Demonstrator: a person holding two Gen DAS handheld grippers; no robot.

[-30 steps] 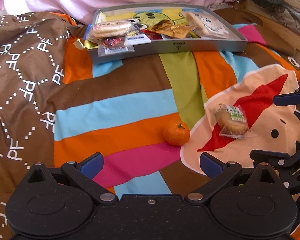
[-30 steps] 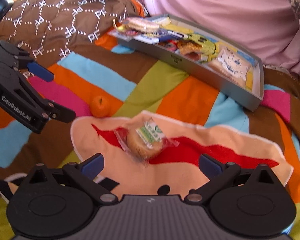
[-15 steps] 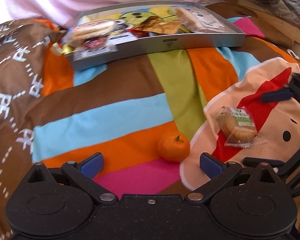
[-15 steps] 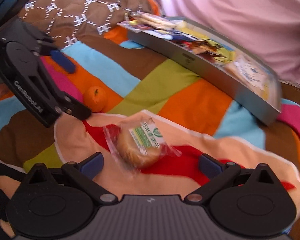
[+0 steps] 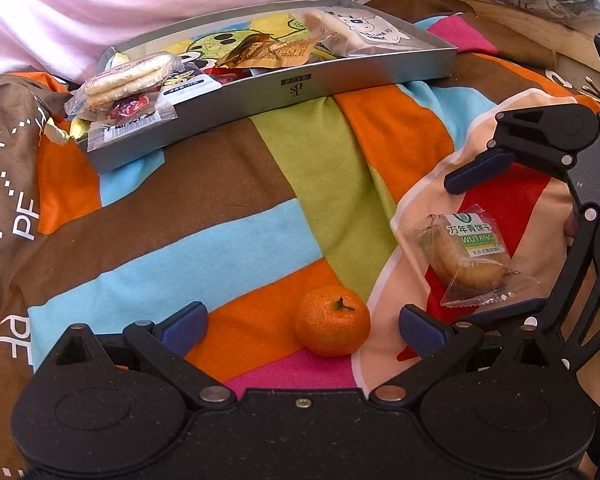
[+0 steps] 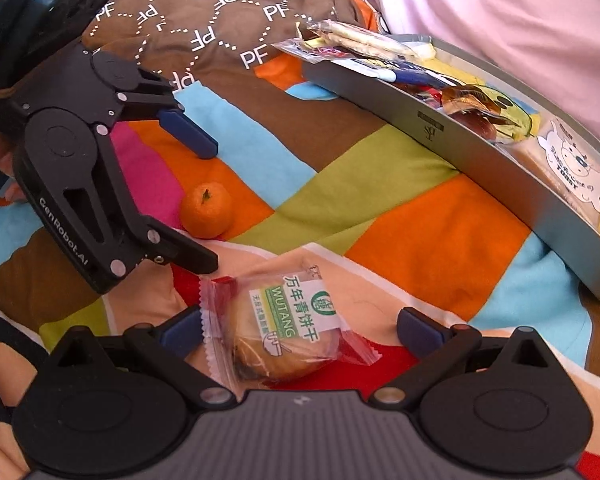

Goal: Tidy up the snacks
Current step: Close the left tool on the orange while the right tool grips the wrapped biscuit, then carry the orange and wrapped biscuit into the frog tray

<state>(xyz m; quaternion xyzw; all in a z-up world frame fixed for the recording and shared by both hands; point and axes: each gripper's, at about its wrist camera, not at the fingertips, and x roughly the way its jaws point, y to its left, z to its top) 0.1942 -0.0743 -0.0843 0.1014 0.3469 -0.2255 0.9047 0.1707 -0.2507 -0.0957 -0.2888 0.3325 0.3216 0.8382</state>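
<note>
Biscuit packet (image 6: 290,330): "万年青饼干", "WUTANG". Left tongs (image 6: 210,208) arm: "GenRobot.AI". Brown blanket (image 6: 204,20): repeated "PF". Bread bag (image 6: 572,168): "TOAST".

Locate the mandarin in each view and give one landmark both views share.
Left wrist: mandarin low centre, between the open fingers, nearer the right one.
Right wrist: mandarin left of centre, beyond the biscuit packet.
Shared landmark: grey tray of snacks at the back.

Your two handheld grippers, black with blue pads

Your left gripper (image 6: 204,204) has "GenRobot.AI" in white lettering and silver pivot screws; your right gripper (image 6: 300,330) has a ribbed grey body.
</note>
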